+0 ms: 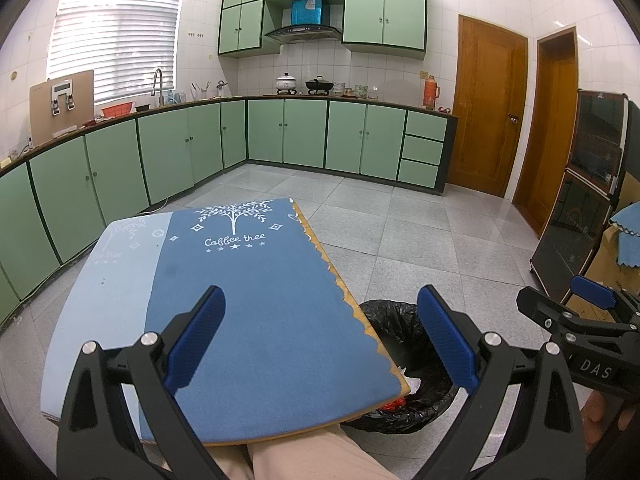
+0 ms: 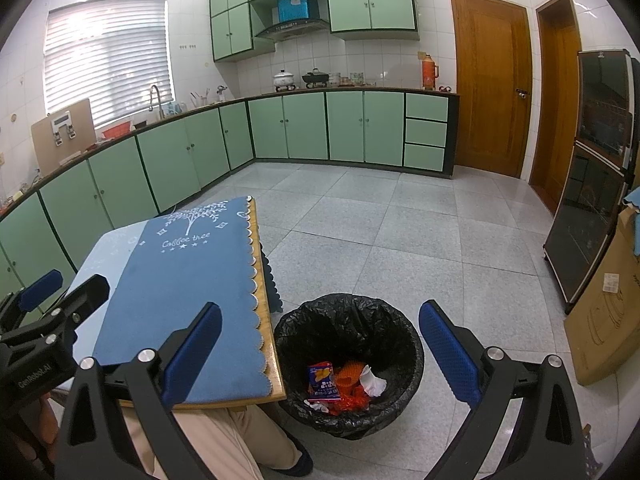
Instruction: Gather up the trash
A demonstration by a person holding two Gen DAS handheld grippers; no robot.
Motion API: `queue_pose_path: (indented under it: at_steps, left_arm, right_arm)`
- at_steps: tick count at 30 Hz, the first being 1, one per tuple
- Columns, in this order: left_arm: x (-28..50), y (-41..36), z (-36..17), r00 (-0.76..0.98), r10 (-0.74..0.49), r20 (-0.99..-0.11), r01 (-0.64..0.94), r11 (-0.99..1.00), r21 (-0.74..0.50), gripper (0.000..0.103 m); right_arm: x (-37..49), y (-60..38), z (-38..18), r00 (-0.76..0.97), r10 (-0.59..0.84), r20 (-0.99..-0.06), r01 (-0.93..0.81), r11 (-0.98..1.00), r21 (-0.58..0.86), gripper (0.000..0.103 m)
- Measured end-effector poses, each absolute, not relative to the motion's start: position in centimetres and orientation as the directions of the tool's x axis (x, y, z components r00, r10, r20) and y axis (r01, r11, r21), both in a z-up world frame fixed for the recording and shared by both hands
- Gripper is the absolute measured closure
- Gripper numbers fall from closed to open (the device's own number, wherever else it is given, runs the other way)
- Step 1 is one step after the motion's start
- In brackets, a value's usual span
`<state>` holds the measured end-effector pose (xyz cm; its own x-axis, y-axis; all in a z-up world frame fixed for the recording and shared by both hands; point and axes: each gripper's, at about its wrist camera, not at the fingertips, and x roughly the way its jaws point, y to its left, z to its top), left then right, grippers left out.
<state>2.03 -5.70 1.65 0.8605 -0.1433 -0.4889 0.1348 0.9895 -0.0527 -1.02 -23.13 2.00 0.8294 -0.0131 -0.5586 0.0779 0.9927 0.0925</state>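
Right wrist view looks down into the trash bin (image 2: 348, 364), a round bin lined with a black bag, standing on the grey tiled floor (image 2: 400, 240) just beside the near right corner of the counter (image 2: 267, 360). Inside the bin lie a blue snack wrapper (image 2: 322, 380), crumpled orange-red netting (image 2: 352, 384) and a white crumpled tissue (image 2: 372, 380), all touching one another at the bottom. The right tool (image 2: 320, 356) hangs above the bin with its blue-padded fingers spread wide and nothing between them.

A blue cloth (image 2: 180, 300) printed with a white tree and the words "Coffee tree" covers the counter, its scalloped edge running along the wooden rim next to the bin. The left tool (image 1: 320, 340) hovers over the near end of this cloth, also spread wide and carrying nothing; from its camera the bin (image 1: 400, 360) is half hidden behind the counter's corner, with a scrap of white and red showing inside. The person's beige trouser leg (image 2: 224, 440) sits under the counter edge.

Further out, green base cabinets (image 2: 304, 128) line two walls, with pots (image 2: 284, 78) on the far worktop and two wooden doors (image 2: 492, 80) at right.
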Motion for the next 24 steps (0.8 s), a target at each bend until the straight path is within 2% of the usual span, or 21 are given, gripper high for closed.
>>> queue_pose_path:
  at_steps: [24]
  left_arm:
    - [1.81,-5.67,1.54,0.866,-0.134,-0.482,0.123,0.991,-0.055,0.009]
  right_arm:
    - [-0.66,-23.13,1.92,0.827,-0.014,-0.562,0.077,0.993,0.089,0.006]
